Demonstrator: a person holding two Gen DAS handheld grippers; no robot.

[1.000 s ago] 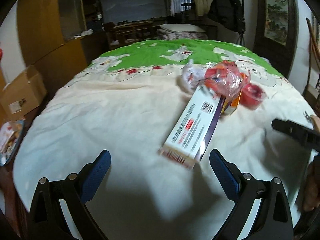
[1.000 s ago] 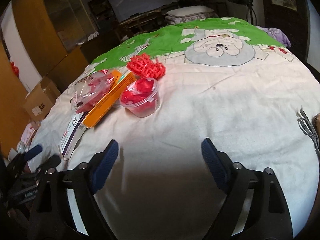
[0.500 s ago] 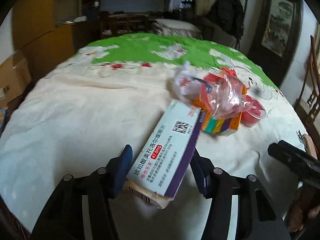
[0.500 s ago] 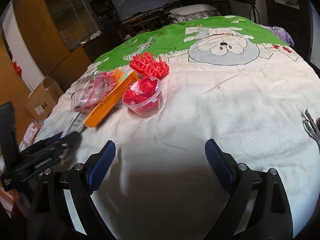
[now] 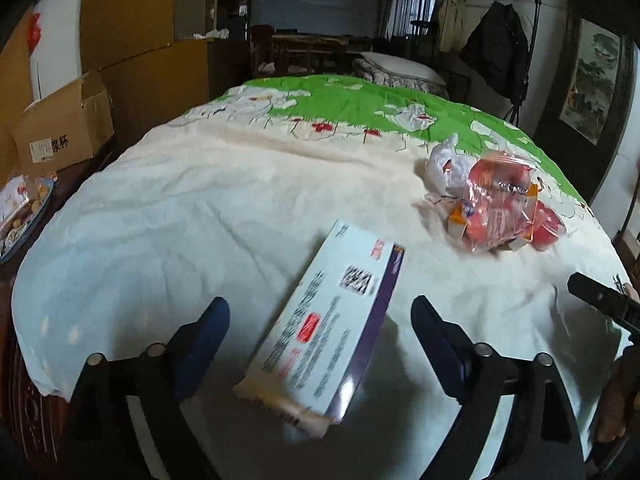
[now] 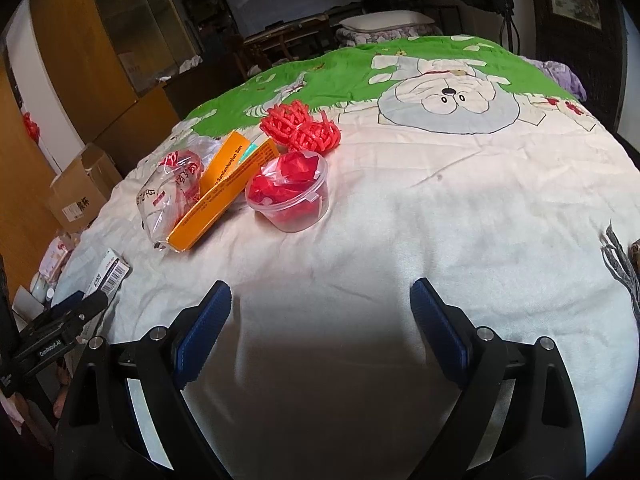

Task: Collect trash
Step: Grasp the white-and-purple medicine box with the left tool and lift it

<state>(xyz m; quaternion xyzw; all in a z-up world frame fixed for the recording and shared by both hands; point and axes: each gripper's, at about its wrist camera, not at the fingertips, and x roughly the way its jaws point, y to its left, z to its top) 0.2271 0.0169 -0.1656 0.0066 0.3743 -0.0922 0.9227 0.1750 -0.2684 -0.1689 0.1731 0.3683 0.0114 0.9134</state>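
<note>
Left gripper (image 5: 320, 336): black frame, 2 angled arms, each ending in a blue ribbed pad and carrying 2 silver round-head screws. Right gripper (image 6: 320, 320): identical construction, with a serrated edge on the blue pads (image 6: 206, 328). White lettering marks the left gripper's black body in the right wrist view.

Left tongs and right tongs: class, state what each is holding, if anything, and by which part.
Nothing is held. The left tongs have just opened; the white box lies between their pads, untouched. The right tongs stand open over bare cloth.
</note>
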